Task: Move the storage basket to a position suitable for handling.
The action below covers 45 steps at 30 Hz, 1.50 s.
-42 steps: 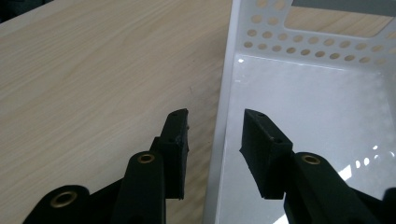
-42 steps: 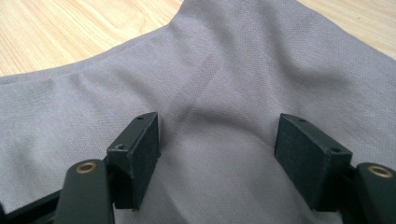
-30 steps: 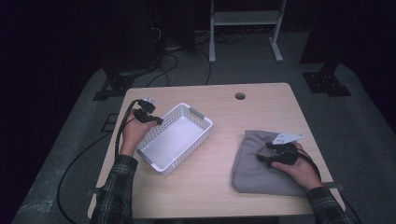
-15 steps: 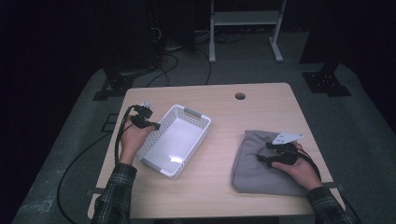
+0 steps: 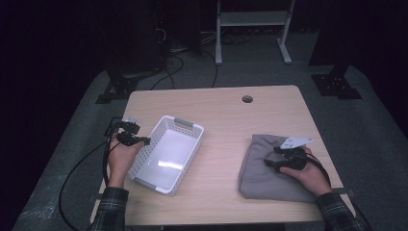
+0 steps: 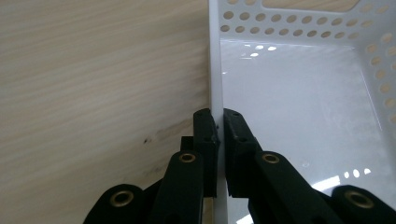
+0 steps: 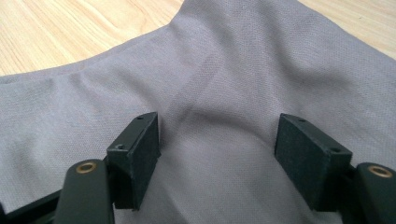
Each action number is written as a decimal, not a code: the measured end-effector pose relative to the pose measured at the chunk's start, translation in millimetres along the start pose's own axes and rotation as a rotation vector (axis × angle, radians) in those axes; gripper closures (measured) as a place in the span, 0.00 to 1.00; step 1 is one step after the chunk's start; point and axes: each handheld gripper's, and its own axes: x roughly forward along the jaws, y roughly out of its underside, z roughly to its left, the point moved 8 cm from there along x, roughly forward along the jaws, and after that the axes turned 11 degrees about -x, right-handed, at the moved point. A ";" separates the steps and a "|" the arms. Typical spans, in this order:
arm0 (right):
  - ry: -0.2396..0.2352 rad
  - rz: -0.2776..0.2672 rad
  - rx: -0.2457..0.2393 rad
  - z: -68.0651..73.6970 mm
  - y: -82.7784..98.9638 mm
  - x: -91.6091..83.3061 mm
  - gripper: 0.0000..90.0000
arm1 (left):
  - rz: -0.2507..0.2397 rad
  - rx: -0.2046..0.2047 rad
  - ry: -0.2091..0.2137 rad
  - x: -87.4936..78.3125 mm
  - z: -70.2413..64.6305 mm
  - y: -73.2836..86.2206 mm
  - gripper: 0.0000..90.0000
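A white perforated plastic basket (image 5: 188, 129) lies empty on the left half of the wooden table. My left gripper (image 5: 143, 140) is shut on the basket's left rim (image 6: 215, 88), one pad outside the wall and one inside. A folded grey cloth (image 5: 257, 173) lies at the right front of the table. My right gripper (image 5: 270, 162) rests on top of the cloth (image 7: 215, 79) with its jaws wide open; the pads touch the fabric but pinch nothing.
The table (image 5: 231, 115) has a round cable hole (image 5: 247, 99) near its far edge. Black cables trail from the left gripper off the table's left side. A white frame stand (image 5: 250, 21) rises from the floor beyond the table.
My left gripper has dragged the basket toward the near left of the table, turning it a little. The right gripper and the cloth have stayed where they were.
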 end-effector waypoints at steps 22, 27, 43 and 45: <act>0.006 -0.001 -0.003 0.6 0.0 -0.2 0.33 | -0.040 -0.064 -0.019 -27.5 41.8 25.4 0.94; 0.005 -0.001 -0.004 0.7 0.0 -0.3 0.33 | -0.061 -0.056 -0.028 -28.3 43.2 24.6 0.93; 0.005 -0.001 -0.004 0.6 0.0 -0.2 0.33 | -0.156 -0.027 0.051 -43.5 4.1 6.3 0.49; 0.005 -0.001 -0.004 0.6 0.0 -0.2 0.33 | -0.158 -0.022 0.071 -43.4 -3.6 4.5 0.46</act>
